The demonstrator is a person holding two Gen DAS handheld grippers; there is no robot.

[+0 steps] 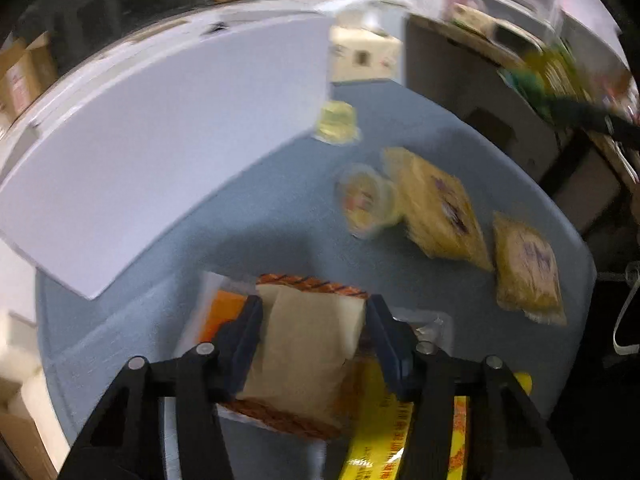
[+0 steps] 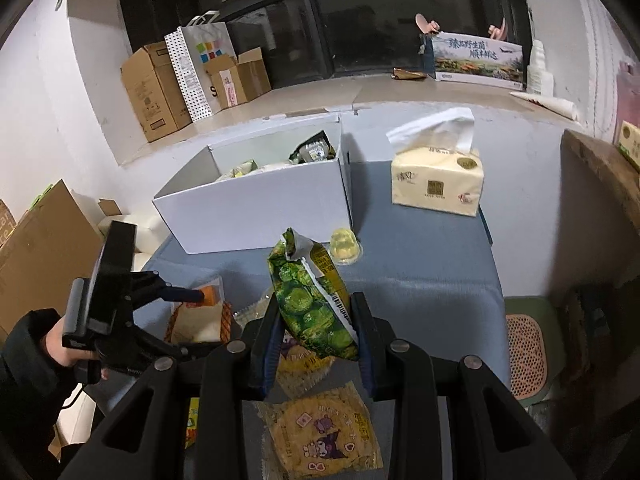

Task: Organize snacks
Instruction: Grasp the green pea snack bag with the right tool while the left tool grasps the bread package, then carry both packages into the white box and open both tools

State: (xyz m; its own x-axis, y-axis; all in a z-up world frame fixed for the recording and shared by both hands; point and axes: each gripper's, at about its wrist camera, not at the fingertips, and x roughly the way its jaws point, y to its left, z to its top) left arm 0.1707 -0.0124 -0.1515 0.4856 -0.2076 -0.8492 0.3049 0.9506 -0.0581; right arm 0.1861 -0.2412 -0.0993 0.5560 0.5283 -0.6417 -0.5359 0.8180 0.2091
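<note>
I see tissue pack (image 2: 437,178) upright on blue tabletop (image 2: 420,264), one sheet sticking out top. Behind it, ledge (image 2: 304,100) with cardboard boxes (image 2: 154,90), dotted paper bag (image 2: 196,68) between them, printed carton (image 2: 478,60) at far right. More flattened cardboard (image 2: 38,240) at left. Pink perforated mat (image 2: 526,354) low right, beside wooden board (image 2: 608,168).
</note>
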